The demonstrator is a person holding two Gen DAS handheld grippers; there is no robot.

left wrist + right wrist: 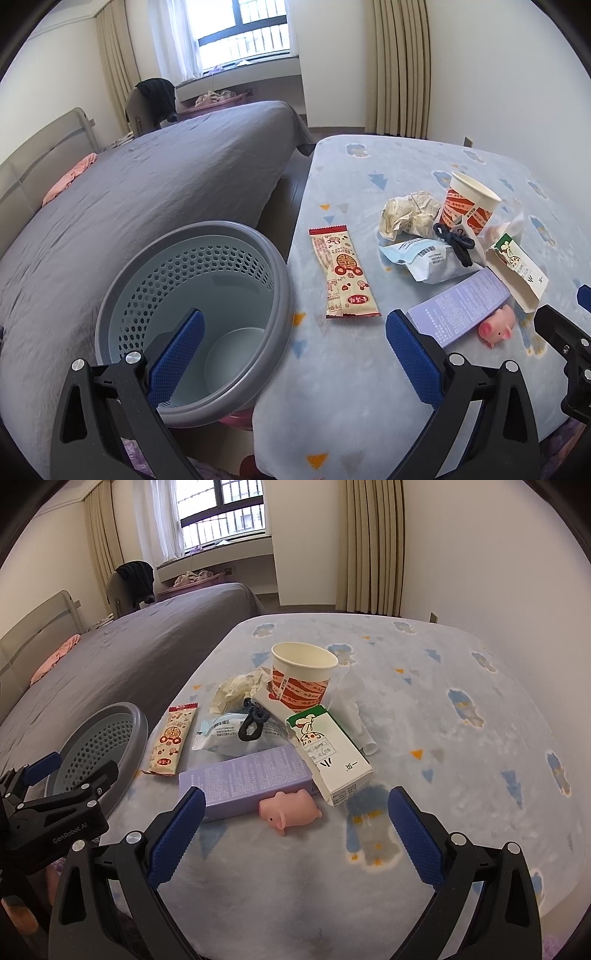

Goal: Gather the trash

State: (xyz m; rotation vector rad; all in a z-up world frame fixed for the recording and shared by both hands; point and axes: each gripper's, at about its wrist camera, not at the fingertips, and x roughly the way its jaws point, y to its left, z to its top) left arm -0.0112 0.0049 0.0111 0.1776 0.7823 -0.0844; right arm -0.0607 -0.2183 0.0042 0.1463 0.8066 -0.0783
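A grey perforated waste basket stands empty at the table's left edge. On the pale blue tablecloth lie a red-and-cream snack wrapper, crumpled paper, a paper cup, a blue-white packet with a dark hair tie, a white carton, a purple box and a pink toy pig. My left gripper is open, straddling the basket rim. My right gripper is open just before the pig.
A bed with a grey cover runs along the left behind the basket. Curtains and a window lie beyond. The tablecloth stretches bare to the right of the pile. A wall borders the table's right side.
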